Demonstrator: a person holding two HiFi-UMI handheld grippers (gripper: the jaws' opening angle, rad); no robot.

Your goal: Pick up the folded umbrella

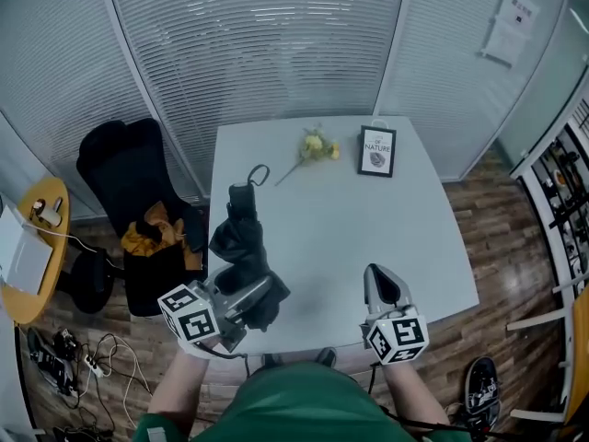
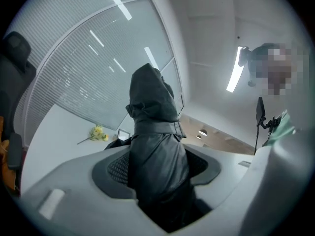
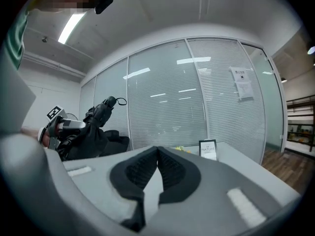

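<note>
L gripper (image 1: 247,300) clamped on folded umbrella (image 1: 239,242) mid-body, umbrella held clear of table (image 1: 368,219) over near-left edge, strap end pointing away, R gripper (image 1: 381,282) jaws pressed together, empty.

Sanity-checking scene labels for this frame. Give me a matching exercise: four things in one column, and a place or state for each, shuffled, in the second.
Things
1. folded umbrella
2. yellow flower
3. framed picture
4. right gripper

Place or state
A. shut, nothing between its jaws
B. stands upright near the far edge of the table
C. clamped in the left gripper, held clear of the table
D. lies flat on the table, left of the framed picture in the head view

Pairs: 1-C, 2-D, 3-B, 4-A
</note>
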